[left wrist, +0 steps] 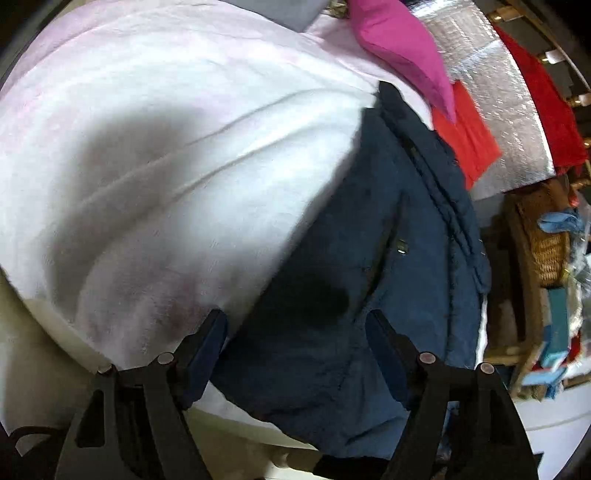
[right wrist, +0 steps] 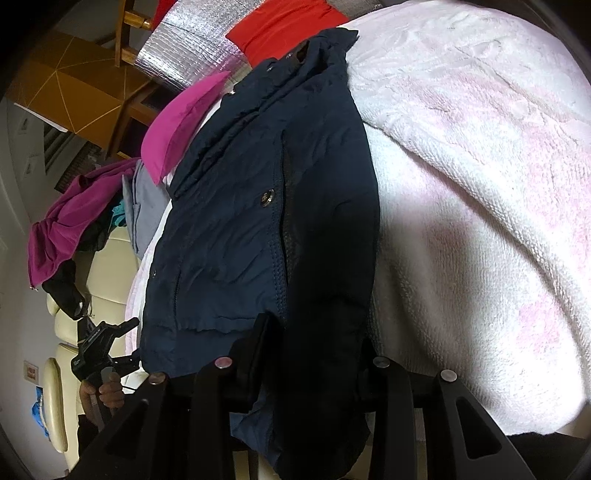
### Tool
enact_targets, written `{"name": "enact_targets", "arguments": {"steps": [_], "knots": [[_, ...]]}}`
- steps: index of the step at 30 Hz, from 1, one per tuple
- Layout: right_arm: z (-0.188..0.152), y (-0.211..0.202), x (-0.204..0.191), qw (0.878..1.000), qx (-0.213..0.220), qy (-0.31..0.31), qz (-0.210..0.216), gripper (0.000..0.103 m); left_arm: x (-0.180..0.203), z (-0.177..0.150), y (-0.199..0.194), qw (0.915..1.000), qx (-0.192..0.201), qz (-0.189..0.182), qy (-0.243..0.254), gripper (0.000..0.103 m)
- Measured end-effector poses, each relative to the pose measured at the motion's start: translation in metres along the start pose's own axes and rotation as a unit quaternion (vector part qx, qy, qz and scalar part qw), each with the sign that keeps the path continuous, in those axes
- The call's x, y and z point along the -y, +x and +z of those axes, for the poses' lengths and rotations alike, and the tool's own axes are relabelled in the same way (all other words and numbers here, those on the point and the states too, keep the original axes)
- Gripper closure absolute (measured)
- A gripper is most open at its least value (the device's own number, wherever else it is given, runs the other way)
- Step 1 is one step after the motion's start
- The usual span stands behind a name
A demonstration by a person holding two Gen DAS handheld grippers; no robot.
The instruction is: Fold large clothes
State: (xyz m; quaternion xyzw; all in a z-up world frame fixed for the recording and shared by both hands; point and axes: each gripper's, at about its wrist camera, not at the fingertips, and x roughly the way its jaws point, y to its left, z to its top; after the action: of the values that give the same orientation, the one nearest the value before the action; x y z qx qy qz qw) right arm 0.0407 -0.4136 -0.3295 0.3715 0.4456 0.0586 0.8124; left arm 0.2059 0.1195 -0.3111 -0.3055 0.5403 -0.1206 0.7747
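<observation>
A navy jacket (left wrist: 351,258) with snap buttons lies lengthwise on a white and pink blanket (left wrist: 166,166). In the left wrist view my left gripper (left wrist: 297,325) stands open just above the jacket's near end, its blue pads apart and pressing on nothing. In the right wrist view the jacket (right wrist: 240,221) runs away from me. A dark fold of its hem passes between the fingers of my right gripper (right wrist: 314,347), which is shut on it. The left gripper (right wrist: 135,341), held by a hand, shows small at the jacket's left edge.
A magenta cloth (left wrist: 402,48), a red cloth (left wrist: 469,136) and a silver quilted sheet (left wrist: 498,92) lie beyond the jacket. A wicker basket (left wrist: 550,251) stands to the right. A purple garment (right wrist: 70,221) hangs over a cream sofa (right wrist: 107,266); a wooden chair (right wrist: 125,33) stands behind.
</observation>
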Motion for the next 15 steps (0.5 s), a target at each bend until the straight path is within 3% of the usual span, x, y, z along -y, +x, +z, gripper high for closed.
{"name": "enact_targets", "arguments": {"steps": [2,3,4,6,9,11,12,15], "knots": [[0.0,0.0,0.001,1.0,0.0,0.0,0.001,0.064,0.007,-0.003,0.003,0.9999,-0.01,-0.005,0.012,0.039],[0.0,0.0,0.001,1.0,-0.001,0.001,0.001,0.064,0.009,-0.004,0.005,0.9996,-0.016,-0.008,0.02,0.058],[0.0,0.0,0.001,1.0,0.0,0.0,0.001,0.064,0.016,-0.005,0.008,0.9994,-0.02,-0.011,0.026,0.071],[0.0,0.0,0.001,1.0,-0.001,0.0,0.001,0.064,0.023,-0.009,0.005,0.998,-0.021,-0.041,0.042,0.076],[0.0,0.0,0.001,1.0,-0.001,0.001,0.001,0.064,0.031,-0.01,-0.001,0.9965,-0.011,-0.037,0.074,0.076],[0.0,0.0,0.002,1.0,0.0,0.002,0.002,0.064,0.026,-0.005,0.007,0.9981,-0.02,-0.021,0.055,0.063],[0.0,0.0,0.001,1.0,0.0,0.002,0.002,0.064,0.021,-0.002,0.012,0.9989,-0.026,-0.017,0.035,0.048],[-0.001,-0.001,-0.002,1.0,0.004,-0.008,0.001,0.063,0.019,-0.003,0.012,0.9989,-0.024,-0.03,0.029,0.049]]}}
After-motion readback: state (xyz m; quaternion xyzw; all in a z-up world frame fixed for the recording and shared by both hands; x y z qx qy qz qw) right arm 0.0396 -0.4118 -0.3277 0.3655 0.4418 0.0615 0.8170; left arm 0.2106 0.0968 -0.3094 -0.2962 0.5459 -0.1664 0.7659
